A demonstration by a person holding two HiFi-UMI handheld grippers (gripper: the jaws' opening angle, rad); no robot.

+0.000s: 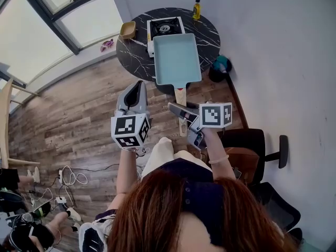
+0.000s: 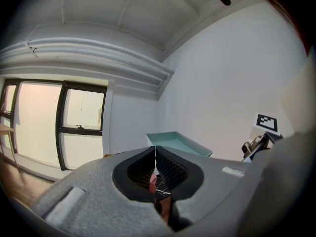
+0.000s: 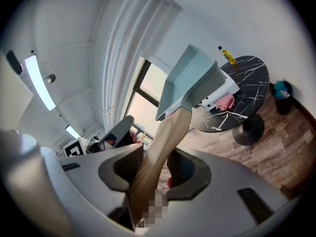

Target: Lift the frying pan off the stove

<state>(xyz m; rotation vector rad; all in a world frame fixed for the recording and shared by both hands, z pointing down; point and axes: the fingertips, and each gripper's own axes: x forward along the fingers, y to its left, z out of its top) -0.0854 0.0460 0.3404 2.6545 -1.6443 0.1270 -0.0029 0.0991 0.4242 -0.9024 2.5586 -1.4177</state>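
My right gripper (image 3: 152, 163) grips, jaws part-open, the smooth rounded wooden handle (image 3: 170, 127) of the frying pan (image 1: 177, 59). The pan is pale teal, rectangular and shallow-walled, and it is held clear of the white stove (image 1: 165, 26) on the round black marble table (image 1: 210, 41). My left gripper (image 2: 155, 154) is closed on nothing.

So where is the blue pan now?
In the head view the pan is in the middle, held by its handle in the right gripper, near the stove on the round table.

No legible text. Yellow bottle (image 1: 196, 8), round black marble table (image 1: 210, 45) far edge: label too small. Left gripper (image 1: 137, 86), right gripper (image 1: 176, 109) cubes: marker patterns only.
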